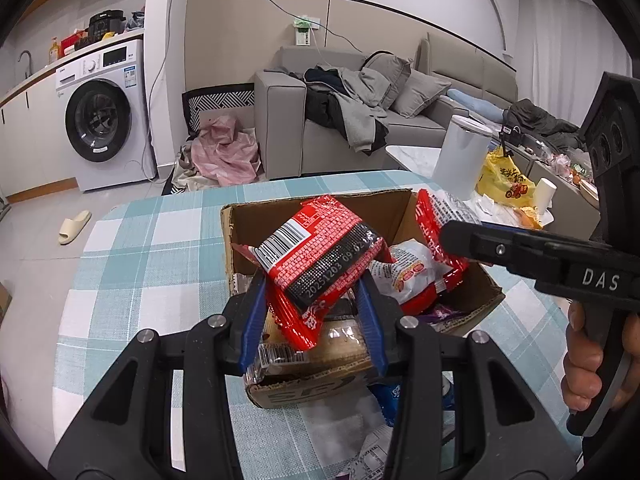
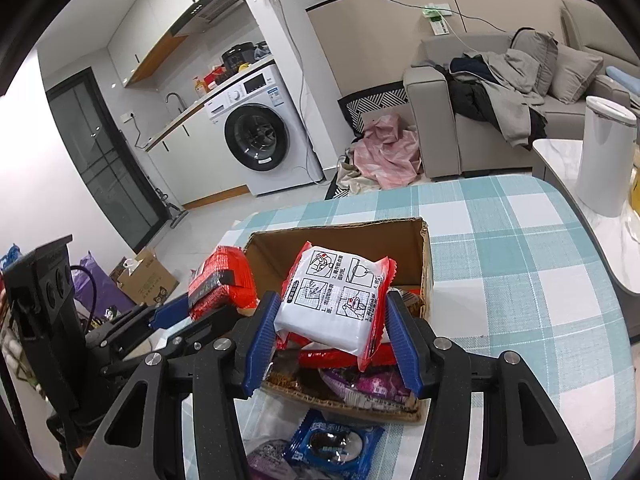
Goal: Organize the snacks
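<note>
Closest in, the left gripper [image 1: 316, 312] is clamped on a red noodle packet [image 1: 320, 256], its blue pads pressed to both sides; the packet's long axis tilts up and away, barcode end uppermost. Likewise the right gripper [image 2: 334, 334] grips a white-backed packet [image 2: 340, 300] with red edges, printed instructions facing the camera, its long axis rising away from the fingers. Both packets hang over the cardboard box [image 2: 426, 276], which sits on the checked tablecloth [image 2: 520, 280] with its flaps open. Inside, a red packet and a purple one are partly hidden under the held packets; their print cannot be read. A blue packet [image 2: 332, 448] lies on the cloth just in front of the box, cut off by the gripper frame. Right of the box the cloth runs bare to the table's rounded edge. Beyond stand a washing machine [image 2: 260, 136] and a grey sofa [image 2: 440, 120].
</note>
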